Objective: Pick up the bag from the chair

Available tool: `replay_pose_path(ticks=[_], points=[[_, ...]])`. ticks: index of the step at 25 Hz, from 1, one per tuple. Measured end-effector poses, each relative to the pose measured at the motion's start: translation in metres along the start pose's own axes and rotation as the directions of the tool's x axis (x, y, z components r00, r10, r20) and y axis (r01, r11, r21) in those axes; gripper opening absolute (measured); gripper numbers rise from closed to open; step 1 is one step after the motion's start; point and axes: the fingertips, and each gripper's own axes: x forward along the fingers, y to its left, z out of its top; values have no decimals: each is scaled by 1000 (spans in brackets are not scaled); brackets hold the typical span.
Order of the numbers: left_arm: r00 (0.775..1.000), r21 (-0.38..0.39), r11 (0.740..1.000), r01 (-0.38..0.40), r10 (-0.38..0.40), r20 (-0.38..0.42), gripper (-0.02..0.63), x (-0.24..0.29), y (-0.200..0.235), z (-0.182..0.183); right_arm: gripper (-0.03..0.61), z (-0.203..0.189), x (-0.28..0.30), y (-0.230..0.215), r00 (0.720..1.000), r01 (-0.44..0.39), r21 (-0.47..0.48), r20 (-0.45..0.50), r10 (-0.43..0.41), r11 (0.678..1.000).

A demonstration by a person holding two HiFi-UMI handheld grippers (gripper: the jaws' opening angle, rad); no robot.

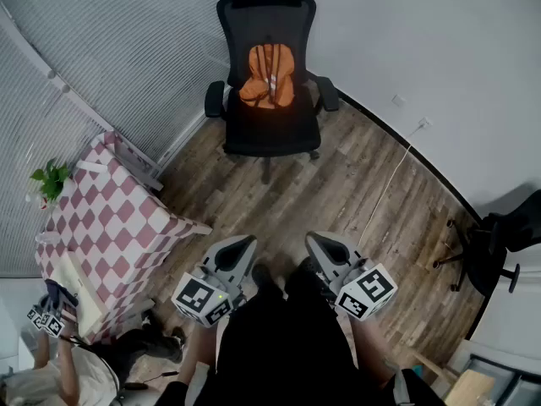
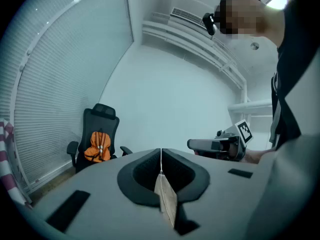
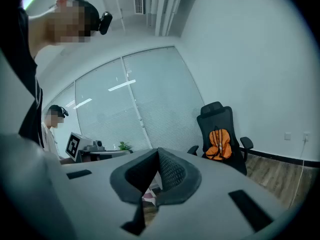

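The left gripper [image 1: 241, 245] and right gripper [image 1: 319, 240], jaws closed on nothing, point level toward the orange bag [image 1: 269, 76] on the chair [image 1: 270, 132], well apart from it. This is apparently an approach posture.

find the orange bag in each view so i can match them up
Head view: the orange bag is at top centre, propped against the chair's backrest.
Left gripper view: it is small, at the left, just below mid-height.
Right gripper view: it is right of centre, just below mid-height.
Shared landmark: the black office chair it sits on, visible in all three views.
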Motion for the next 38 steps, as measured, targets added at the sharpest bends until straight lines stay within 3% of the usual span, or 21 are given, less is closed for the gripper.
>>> replay_pose_path(ticks=[9, 19, 27, 38], points=[[1000, 2, 1000, 17, -17, 13, 34, -13, -1, 3, 18, 2, 6, 9, 1000, 14, -11, -5, -14, 1000], [1000, -16, 1000, 13, -13, -18, 34, -9, 5, -5, 18, 2, 2, -15, 997, 74, 78, 29, -76, 994], [999, -4, 1000, -15, 15, -35, 34, 32, 21, 13, 18, 26, 24, -50, 999, 14, 79, 34, -17, 997], [998, 34, 997, -63, 64, -22, 34, 137, 44, 66, 18, 89, 67, -153, 996, -59, 70, 70, 54, 996]])
